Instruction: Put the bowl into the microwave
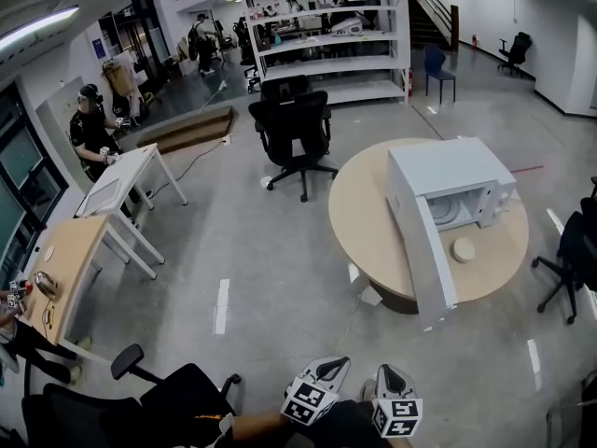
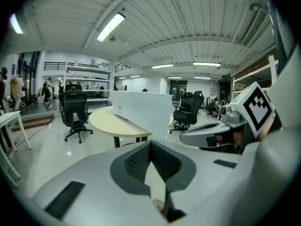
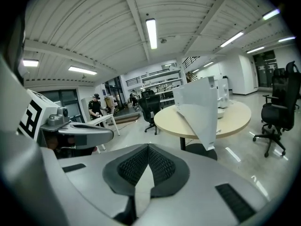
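Floor (image 1: pixel 270 250): grey and glossy with short white marks, filling most of the head view.
Shelving (image 1: pixel 326 35): white open racks at top centre, well behind everything.
Table (image 1: pixel 359 222): round, pale wood top, right of centre.
Microwave (image 1: pixel 457 171): white box on the table's upper half, long side running left to right, mouth facing the lower right of the frame.
Door (image 1: pixel 424 250): flat white panel swung wide open, reaching down toward the bottom edge past the table's rim.
Office chair (image 1: pixel 294 129): black mesh on castors, above and left of the table, well apart from it.
Second chair (image 1: pixel 159 404): black, in the lower left corner, beside the grippers.
Bowl (image 1: pixel 464 249): small, round, pale and smooth, so no long axis. It sits rim-up on the table just below the microwave's mouth, right of the door.
Left gripper (image 2: pixel 151 145): low at bottom centre of the head view, ribbed dark pads tip to tip, nothing between them.
Right gripper (image 3: pixel 148 147): just beside it, pads together too, empty.
In the way: the open door stands between the grippers and the bowl.
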A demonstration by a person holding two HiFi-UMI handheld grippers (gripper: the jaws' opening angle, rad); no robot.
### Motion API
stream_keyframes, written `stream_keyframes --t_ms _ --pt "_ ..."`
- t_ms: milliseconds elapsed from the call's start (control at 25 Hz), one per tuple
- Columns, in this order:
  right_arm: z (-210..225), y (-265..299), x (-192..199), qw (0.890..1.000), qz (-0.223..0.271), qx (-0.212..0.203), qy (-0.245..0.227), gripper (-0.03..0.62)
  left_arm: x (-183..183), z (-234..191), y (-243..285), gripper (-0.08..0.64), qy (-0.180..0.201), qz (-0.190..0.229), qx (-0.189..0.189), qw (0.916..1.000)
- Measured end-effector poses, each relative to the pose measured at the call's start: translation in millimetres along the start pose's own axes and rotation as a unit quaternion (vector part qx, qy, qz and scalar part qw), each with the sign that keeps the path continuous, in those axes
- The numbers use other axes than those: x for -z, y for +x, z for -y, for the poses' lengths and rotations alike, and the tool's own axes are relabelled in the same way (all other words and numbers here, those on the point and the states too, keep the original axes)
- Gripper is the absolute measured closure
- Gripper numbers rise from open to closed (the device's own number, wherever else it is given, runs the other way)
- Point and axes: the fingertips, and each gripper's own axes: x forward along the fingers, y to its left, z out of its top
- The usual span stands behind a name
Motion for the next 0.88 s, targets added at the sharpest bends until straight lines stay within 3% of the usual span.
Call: stream_keyframes --t_ms 320,520,880 --pt "66 -10 2 0.997 -0.006 0.068 0.042 0.577 -28 23 62 0.514 0.015 -0.005 0.062 0.9979" --pt "81 9 -5 0.997 -0.007 0.063 0.047 0.577 -36 23 85 0.514 0.023 -0.016 0.078 0.9966" --pt "107 41 -15 0.998 -0.018 0.040 0.052 0.577 -45 8 120 0.514 0.005 -0.027 0.060 0.9978"
